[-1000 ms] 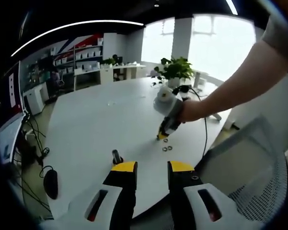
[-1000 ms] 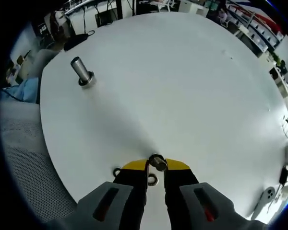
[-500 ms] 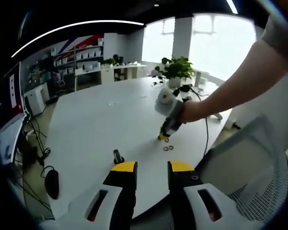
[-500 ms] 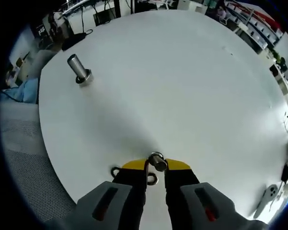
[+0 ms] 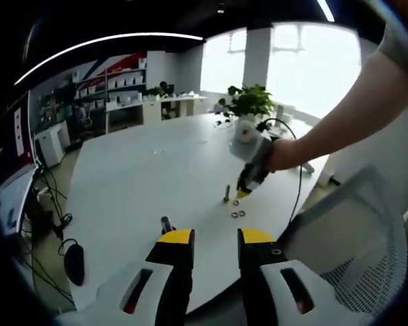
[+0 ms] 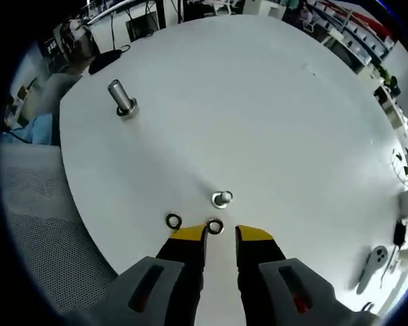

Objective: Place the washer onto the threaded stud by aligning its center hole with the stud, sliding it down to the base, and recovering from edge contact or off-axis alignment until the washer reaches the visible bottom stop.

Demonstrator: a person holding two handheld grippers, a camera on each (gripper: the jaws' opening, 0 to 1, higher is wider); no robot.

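**Yellow tips, silver hardware on a white table**

Silver washers [image 6: 173, 221] and a silver stud [image 6: 222, 198] lie on a plain white table [image 6: 258, 109], with a second grey metal stud [image 6: 121, 97] farther off. The right gripper [image 6: 221, 234] has yellow jaw tips on black jaws, and a grey body with red slots. The left gripper [image 5: 215, 237] wears the same colours. A green plant [image 5: 248, 99] stands against bright windows, beside a grey mesh chair [image 5: 353, 238].

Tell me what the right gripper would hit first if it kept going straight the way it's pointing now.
Probably the washer lying between the tips of the right gripper, then the small stud just beyond on the white table. Depth is hard to judge.
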